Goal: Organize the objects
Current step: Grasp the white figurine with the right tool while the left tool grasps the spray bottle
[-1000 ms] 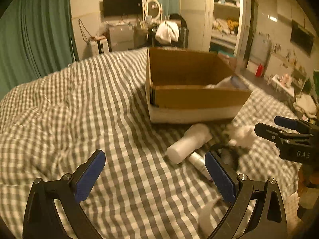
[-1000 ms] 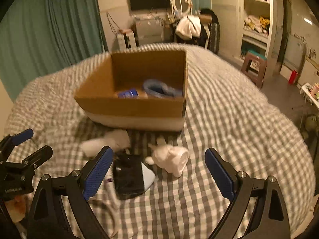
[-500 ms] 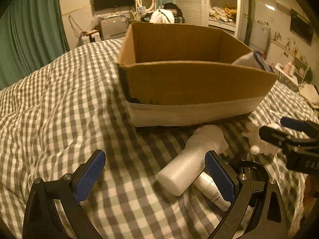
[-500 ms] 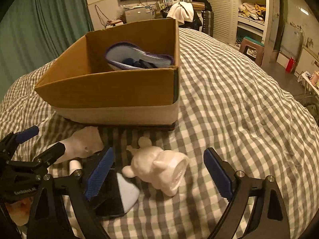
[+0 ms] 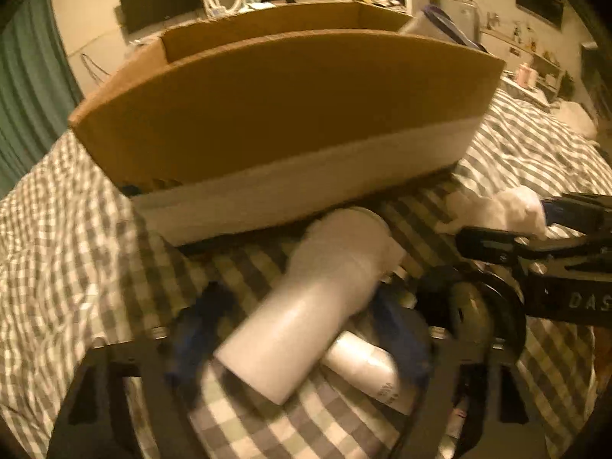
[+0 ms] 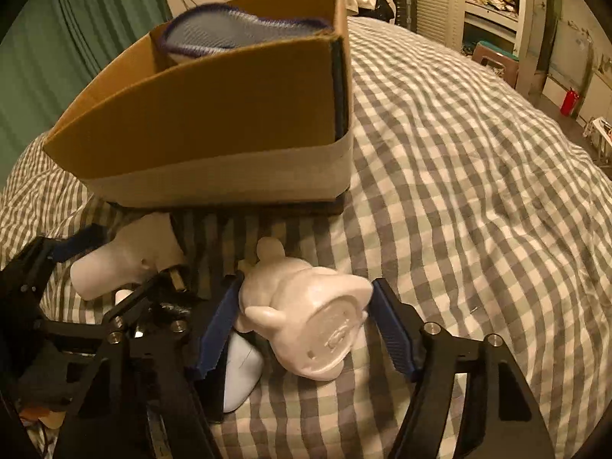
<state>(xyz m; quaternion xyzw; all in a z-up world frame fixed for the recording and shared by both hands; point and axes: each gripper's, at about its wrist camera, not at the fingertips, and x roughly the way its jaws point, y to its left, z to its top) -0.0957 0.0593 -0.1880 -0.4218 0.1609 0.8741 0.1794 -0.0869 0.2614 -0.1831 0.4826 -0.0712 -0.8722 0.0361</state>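
Left tool (image 5: 294, 329): narrowing around bottle (image 5: 313, 298), long axis pointing toward box (image 5: 283, 114).
Right tool (image 6: 306, 329): closing on figurine (image 6: 306, 321), lying base-first on bed (image 6: 459, 191), just before box.

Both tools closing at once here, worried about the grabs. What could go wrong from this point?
1. The white bottle lies diagonally across the left tool, so it may swivel or slip out.
2. The white figurine is rounded and lumpy; the right tool may pinch it off-centre.
3. The cardboard box wall is tall and close; lifted items could clip its rim.
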